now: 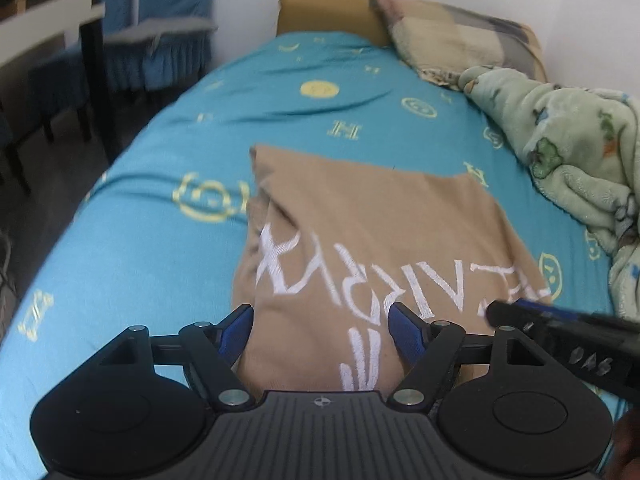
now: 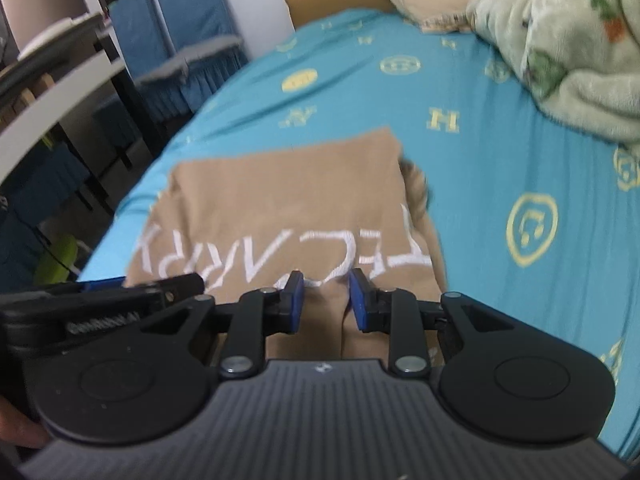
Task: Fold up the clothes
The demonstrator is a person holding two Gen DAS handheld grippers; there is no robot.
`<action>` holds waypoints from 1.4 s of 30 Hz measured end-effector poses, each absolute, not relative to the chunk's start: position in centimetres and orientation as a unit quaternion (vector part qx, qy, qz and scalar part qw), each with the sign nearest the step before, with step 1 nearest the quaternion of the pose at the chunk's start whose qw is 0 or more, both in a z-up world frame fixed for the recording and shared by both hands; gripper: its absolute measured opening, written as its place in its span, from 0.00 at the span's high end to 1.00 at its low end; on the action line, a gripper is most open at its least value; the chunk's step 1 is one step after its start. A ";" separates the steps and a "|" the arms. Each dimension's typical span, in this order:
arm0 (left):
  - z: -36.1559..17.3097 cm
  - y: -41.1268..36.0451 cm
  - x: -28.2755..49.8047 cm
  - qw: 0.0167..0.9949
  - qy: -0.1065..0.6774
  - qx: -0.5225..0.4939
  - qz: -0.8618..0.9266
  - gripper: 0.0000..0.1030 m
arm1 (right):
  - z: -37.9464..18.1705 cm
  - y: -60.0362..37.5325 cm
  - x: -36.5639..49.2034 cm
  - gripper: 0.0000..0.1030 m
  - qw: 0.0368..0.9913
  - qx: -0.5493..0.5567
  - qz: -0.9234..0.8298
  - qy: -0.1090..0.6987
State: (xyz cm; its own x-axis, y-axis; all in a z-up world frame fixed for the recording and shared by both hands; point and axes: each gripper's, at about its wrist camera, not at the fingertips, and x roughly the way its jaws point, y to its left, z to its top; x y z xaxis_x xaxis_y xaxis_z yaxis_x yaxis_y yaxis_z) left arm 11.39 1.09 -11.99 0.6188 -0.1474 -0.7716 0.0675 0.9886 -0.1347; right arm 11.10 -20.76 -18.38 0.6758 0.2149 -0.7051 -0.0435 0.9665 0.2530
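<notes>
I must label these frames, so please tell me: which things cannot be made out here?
- Tan garment: near edge hidden by the left gripper body, left wrist view.
- Its white lettering: blurred and partly folded under, unreadable in both views.
- Right gripper: whether its fingers touch the cloth, unclear.
- Green blanket: cut off at the right edge.

My left gripper [image 1: 322, 328] is matte black, with a ribbed grey housing that carries a small crosshair mark in the middle. Two round black discs flank it, and silver screw heads sit at each linkage pivot. The fingers [image 1: 406, 330] wear blue pads. My right gripper [image 2: 326, 294] is built the same: black links, silver screws, blue pads, ribbed grey body. Seen from each camera, the other gripper's side carries raised lettering (too blurred to read properly).
</notes>
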 end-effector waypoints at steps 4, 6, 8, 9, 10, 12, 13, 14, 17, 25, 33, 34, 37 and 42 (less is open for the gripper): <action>-11.0 2.5 10.2 0.898 0.429 -0.083 -0.048 0.27 | -18.8 -20.9 10.8 0.73 0.909 0.114 0.074 0.393; -10.2 3.3 9.1 0.894 0.428 -0.120 -0.054 0.26 | -18.7 -21.0 10.6 0.74 0.909 0.118 0.072 0.393; -9.6 4.1 8.1 0.888 0.428 -0.157 -0.062 0.25 | -18.7 -21.0 10.4 0.74 0.909 0.121 0.070 0.392; -9.6 4.4 7.5 0.882 0.431 -0.179 -0.069 0.24 | -18.7 -21.0 10.3 0.74 0.909 0.123 0.070 0.392; -9.7 4.7 7.0 0.874 0.436 -0.201 -0.075 0.23 | -18.7 -21.0 10.2 0.74 0.909 0.124 0.069 0.392; -10.6 5.1 6.3 0.854 0.451 -0.244 -0.084 0.22 | -18.7 -21.0 10.1 0.74 0.909 0.127 0.067 0.391; -11.2 5.2 6.1 0.843 0.460 -0.265 -0.088 0.22 | -18.6 -21.0 10.0 0.74 0.909 0.129 0.066 0.391; -11.9 5.4 6.3 0.832 0.470 -0.283 -0.086 0.22 | -18.6 -21.0 9.9 0.74 0.909 0.130 0.065 0.391; -14.0 6.0 7.6 0.804 0.489 -0.332 -0.064 0.22 | -18.6 -21.0 9.6 0.74 0.909 0.135 0.062 0.390; -16.9 7.9 9.1 0.776 0.440 -0.452 -0.025 0.23 | -18.6 -20.8 9.2 0.74 0.909 0.135 0.058 0.389; -17.8 9.0 9.2 0.767 0.427 -0.479 0.003 0.57 | -18.3 -21.1 9.3 0.74 0.908 0.147 0.058 0.389; -17.8 9.0 9.1 0.768 0.426 -0.478 0.003 0.61 | -18.1 -21.4 9.2 0.74 0.905 0.162 0.058 0.390; -17.7 9.1 9.0 0.767 0.419 -0.487 -0.002 0.70 | -17.7 -22.6 8.8 0.70 0.885 0.241 0.083 0.390; -17.3 9.2 8.7 0.767 0.407 -0.496 -0.012 0.75 | -19.5 -25.2 7.8 0.09 0.783 0.465 0.150 0.384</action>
